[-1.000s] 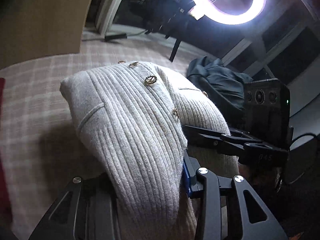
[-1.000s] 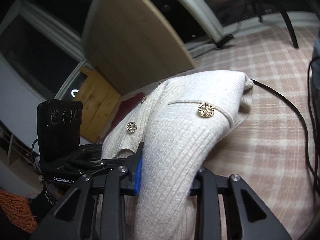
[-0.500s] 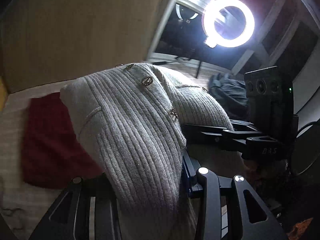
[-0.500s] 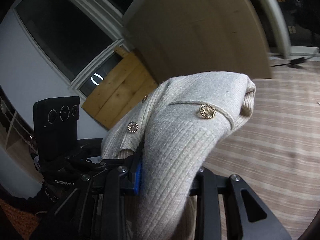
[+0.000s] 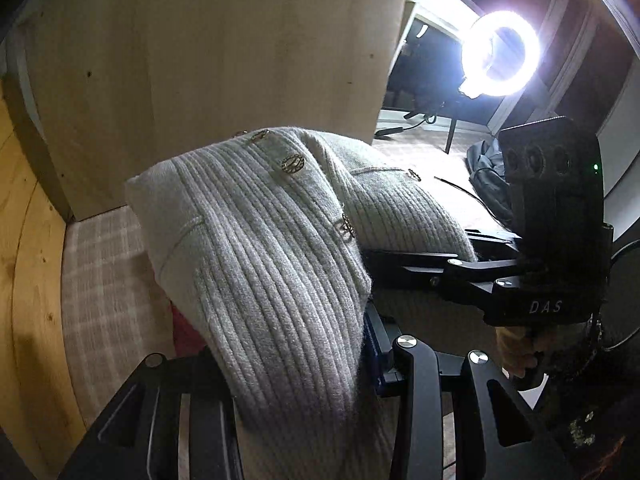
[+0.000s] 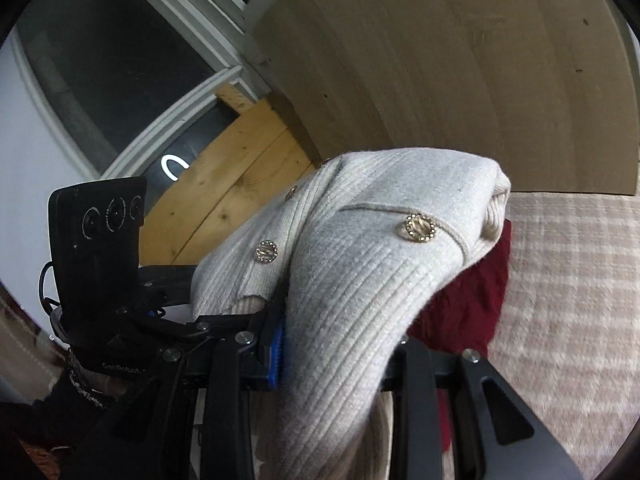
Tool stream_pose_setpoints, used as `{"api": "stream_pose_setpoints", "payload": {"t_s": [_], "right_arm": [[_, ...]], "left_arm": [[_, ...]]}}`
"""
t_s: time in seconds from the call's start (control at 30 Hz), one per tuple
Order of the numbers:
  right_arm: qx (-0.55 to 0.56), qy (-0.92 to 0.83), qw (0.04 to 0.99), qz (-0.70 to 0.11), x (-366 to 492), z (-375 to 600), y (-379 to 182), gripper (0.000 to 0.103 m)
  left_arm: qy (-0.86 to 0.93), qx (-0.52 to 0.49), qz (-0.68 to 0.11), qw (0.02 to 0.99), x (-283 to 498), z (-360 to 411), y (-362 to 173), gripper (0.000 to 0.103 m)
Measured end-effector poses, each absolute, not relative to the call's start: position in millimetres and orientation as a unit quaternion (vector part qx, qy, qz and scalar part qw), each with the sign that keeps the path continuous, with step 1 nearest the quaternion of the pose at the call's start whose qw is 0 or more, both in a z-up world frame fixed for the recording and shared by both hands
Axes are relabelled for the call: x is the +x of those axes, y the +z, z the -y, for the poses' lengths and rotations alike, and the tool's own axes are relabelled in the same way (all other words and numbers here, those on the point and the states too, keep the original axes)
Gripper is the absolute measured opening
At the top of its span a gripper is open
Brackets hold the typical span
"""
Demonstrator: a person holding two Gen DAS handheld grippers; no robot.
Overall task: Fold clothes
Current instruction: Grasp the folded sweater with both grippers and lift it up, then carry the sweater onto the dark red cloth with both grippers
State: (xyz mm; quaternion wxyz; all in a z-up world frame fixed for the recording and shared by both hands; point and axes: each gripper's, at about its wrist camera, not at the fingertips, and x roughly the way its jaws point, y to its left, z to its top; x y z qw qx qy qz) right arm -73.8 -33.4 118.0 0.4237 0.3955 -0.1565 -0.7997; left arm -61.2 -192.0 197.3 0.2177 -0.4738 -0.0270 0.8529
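Ribbed cream knit, a folded cardigan [image 5: 272, 264] with gold buttons [image 6: 419, 229], is gripped at its near edge by both tools: the left gripper [image 5: 304, 364] and the right gripper [image 6: 336, 360] are each clamped on a thick bundle of it. Over the last second it has been carried off the open checked blanket [image 6: 568, 280] towards a wooden panel [image 5: 200, 60], above a dark red garment [image 6: 464, 308]; folding is judged finished and stacking begun. The bundle's long axis is seen running across between the grippers, its folded end pointing forward, away from both.
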Motion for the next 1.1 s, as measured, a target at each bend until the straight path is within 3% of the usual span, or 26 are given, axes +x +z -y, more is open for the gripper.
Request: {"api": "stream_pose_setpoints", "payload": {"t_s": [0.17, 0.33, 0.43, 0.53, 0.67, 0.8, 0.83, 1.0, 1.07, 1.1], "right_arm": [[0.421, -0.796, 0.405, 0.157, -101, 47, 95, 0.028], [0.534, -0.762, 0.348, 0.116, -124, 46, 39, 0.029], [0.575, -0.734, 0.346, 0.102, -121, 32, 22, 0.033], [0.56, -0.749, 0.346, 0.069, -111, 18, 38, 0.04], [0.528, -0.772, 0.348, 0.057, -109, 0, 69, 0.041], [0.502, -0.794, 0.332, 0.088, -142, -3, 81, 0.046], [0.501, -0.797, 0.324, 0.095, -155, 3, 77, 0.046], [0.553, -0.765, 0.302, 0.132, -210, 31, 41, 0.046], [0.565, -0.755, 0.298, 0.146, -217, 36, 31, 0.044], [0.566, -0.753, 0.3, 0.153, -219, 38, 28, 0.042]], "left_arm": [[0.835, -0.493, 0.051, 0.238, -88, 212, 169, 0.037], [0.778, -0.591, 0.068, 0.203, -108, 231, 91, 0.045], [0.77, -0.599, 0.09, 0.201, -94, 239, 74, 0.049], [0.787, -0.582, 0.076, 0.188, -77, 243, 89, 0.05], [0.809, -0.557, 0.066, 0.176, -65, 250, 119, 0.051], [0.832, -0.521, 0.081, 0.17, -83, 260, 141, 0.068], [0.839, -0.514, 0.079, 0.16, -92, 263, 144, 0.068], [0.829, -0.537, 0.09, 0.129, -156, 270, 115, 0.063], [0.815, -0.556, 0.1, 0.125, -171, 269, 96, 0.047], [0.809, -0.558, 0.119, 0.141, -174, 269, 88, 0.034]]}}
